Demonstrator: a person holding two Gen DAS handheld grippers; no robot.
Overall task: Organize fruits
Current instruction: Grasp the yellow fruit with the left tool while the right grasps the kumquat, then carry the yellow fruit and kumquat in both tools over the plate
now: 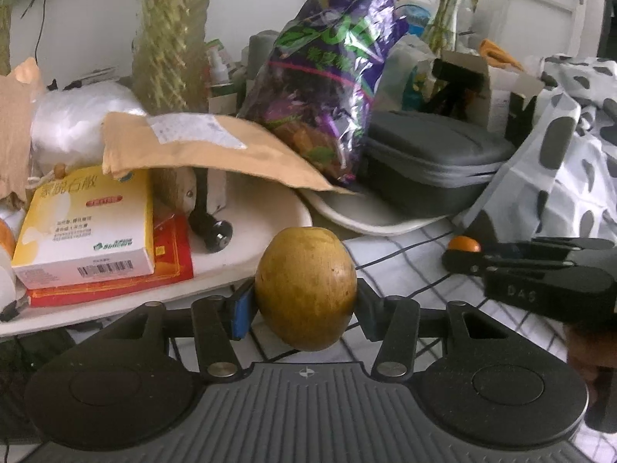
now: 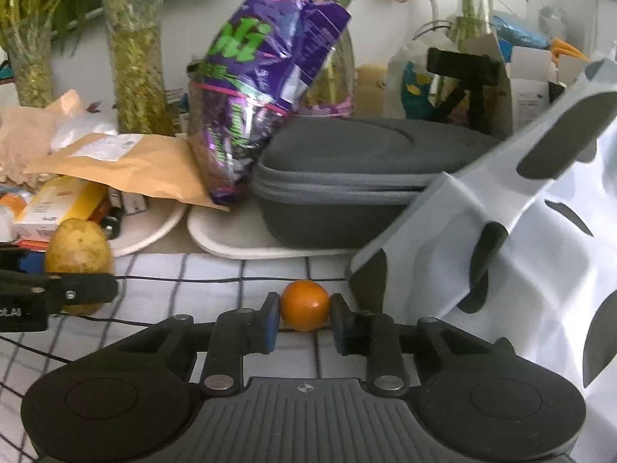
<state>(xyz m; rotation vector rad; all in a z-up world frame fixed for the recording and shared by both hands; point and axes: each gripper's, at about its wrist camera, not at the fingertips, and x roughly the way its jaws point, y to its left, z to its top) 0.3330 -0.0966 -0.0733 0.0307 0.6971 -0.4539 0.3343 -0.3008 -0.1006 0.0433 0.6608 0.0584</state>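
A brownish-yellow oval fruit [image 1: 305, 287] stands upright between the pads of my left gripper [image 1: 304, 305], which is shut on it above the checked cloth [image 1: 405, 266]. The right wrist view shows the same fruit [image 2: 79, 254] at the far left, with the left gripper [image 2: 88, 289] across its lower part. A small round orange fruit [image 2: 304, 306] sits between the blue pads of my right gripper [image 2: 304, 322], and both pads touch its sides. In the left wrist view, the right gripper [image 1: 459, 256] comes in from the right with the orange fruit [image 1: 464, 244] at its tip.
Behind the fruits lie two white plates [image 2: 231, 243]. One bears a grey zip case [image 2: 347, 177], the other a yellow-white box [image 1: 85, 223] and a brown envelope [image 1: 216, 150]. A purple snack bag [image 2: 254, 88] leans between them. A spotted grey-white cloth [image 2: 520, 212] rises on the right.
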